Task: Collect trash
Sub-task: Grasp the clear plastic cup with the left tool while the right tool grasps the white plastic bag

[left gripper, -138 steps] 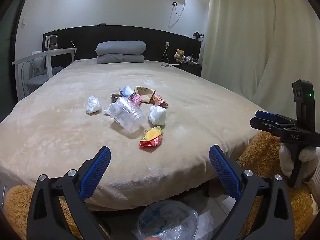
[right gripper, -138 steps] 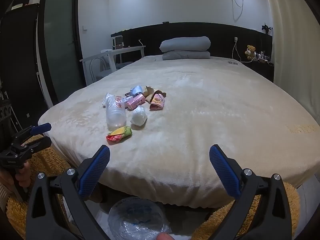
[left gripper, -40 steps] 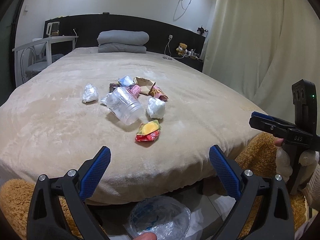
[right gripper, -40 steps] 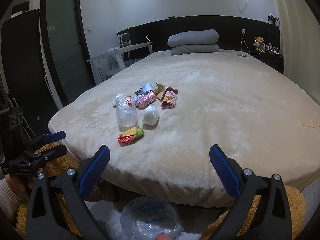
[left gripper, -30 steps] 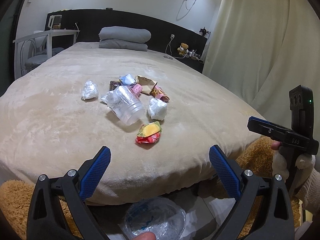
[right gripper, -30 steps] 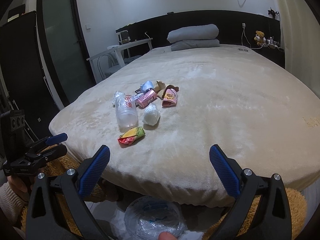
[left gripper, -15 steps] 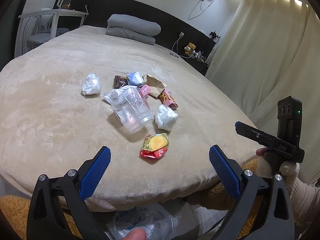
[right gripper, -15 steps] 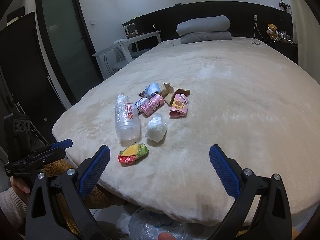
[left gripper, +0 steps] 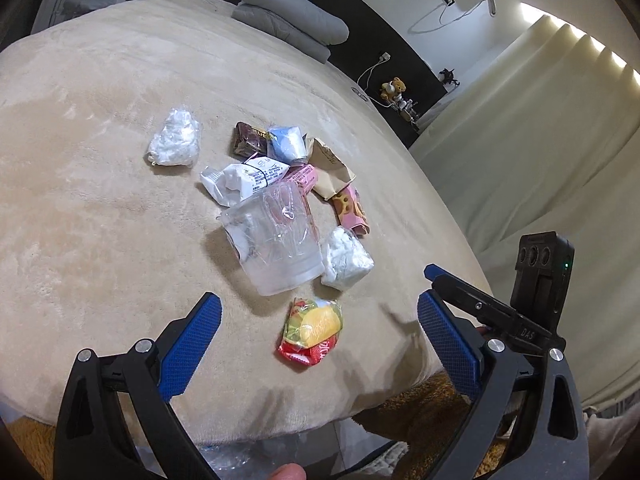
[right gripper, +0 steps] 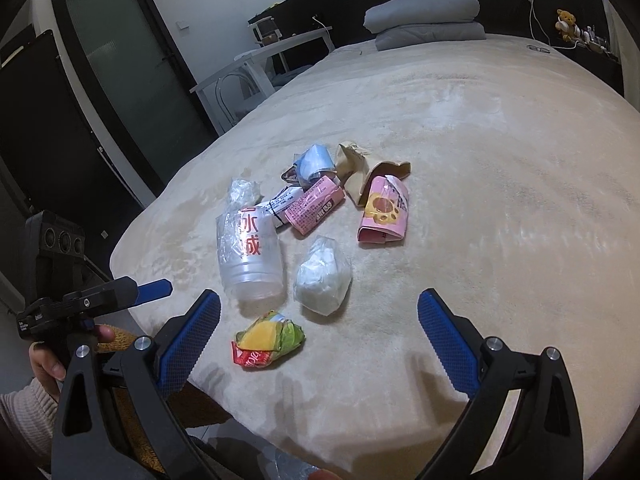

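A heap of trash lies on the beige bed (left gripper: pixel 100 184). Nearest is a red-yellow snack wrapper (left gripper: pixel 311 330) (right gripper: pixel 267 339). Behind it lie a clear plastic cup (left gripper: pixel 276 240) (right gripper: pixel 250 251), a white wad in plastic (left gripper: pixel 345 258) (right gripper: pixel 323 276), pink cartons (right gripper: pixel 383 210), a brown paper bag (right gripper: pixel 354 168), a blue mask (right gripper: pixel 316 160) and a separate white wad (left gripper: pixel 175 143). My left gripper (left gripper: pixel 320 344) is open and empty, just short of the wrapper. My right gripper (right gripper: pixel 320 344) is open and empty, over the bed edge right of the wrapper.
A clear plastic bag (left gripper: pixel 240 456) lies on the floor below the bed edge. A brown shaggy rug (left gripper: pixel 432 408) covers the floor. Grey pillows (right gripper: pixel 424 16) lie at the headboard. A white desk (right gripper: pixel 260 60) stands left of the bed, curtains (left gripper: pixel 540 140) to the right.
Both grippers have moved forward and up over the bed edge and tilted down, so the trash heap is nearer and larger. Both stay open.
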{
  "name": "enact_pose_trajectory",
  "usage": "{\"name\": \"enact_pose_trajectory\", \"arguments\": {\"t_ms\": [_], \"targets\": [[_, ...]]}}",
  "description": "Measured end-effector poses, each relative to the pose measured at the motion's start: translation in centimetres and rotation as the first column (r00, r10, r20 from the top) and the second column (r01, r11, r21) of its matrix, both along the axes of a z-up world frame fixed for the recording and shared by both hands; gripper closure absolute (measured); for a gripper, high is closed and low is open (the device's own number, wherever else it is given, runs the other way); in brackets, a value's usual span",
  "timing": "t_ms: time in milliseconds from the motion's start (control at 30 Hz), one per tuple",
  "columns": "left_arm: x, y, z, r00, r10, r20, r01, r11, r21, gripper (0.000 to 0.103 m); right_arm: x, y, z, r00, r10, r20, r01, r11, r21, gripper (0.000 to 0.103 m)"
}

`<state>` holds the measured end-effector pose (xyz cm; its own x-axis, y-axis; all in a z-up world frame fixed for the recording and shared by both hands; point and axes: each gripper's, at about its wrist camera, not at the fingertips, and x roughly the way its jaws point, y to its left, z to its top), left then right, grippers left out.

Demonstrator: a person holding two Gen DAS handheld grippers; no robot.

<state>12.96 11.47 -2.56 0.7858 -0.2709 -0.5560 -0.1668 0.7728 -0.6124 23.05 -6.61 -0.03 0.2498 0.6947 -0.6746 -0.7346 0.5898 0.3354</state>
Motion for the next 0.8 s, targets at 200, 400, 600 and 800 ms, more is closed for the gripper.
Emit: {"name": "enact_pose_trajectory", "arguments": {"t_ms": [200,400,600,800], "targets": [[2.3,2.1,-0.8,0.999,0.026,-0.033,-0.028,0.997,-0.078,0.008,1.7,2.0,-1.3,0.998,0.016,-0.065,-0.018,1.0,-0.025,0.008],[4.6,3.1,-1.9,0.996,0.018,-0.088,-0.029,0.991,-0.128,0.008,2.2,3.9,-2.3,0.996,0.041,-0.083,-0.046,0.997,-0.058,0.009],[6.4,4.2,-3.7,0.989,-0.001,-0.146,-0.03,0.978,-0.206,0.021,3.0,5.2,-3.4,0.991,0.048,-0.122,-0.059,0.995,-0.085,0.02],[7.4,4.3,-4.8,0.984,-0.006,-0.181,-0.034,0.976,-0.217,0.021,3.4,6.2,-4.3,0.987,0.055,-0.152,-0.072,0.991,-0.109,0.04]]}}
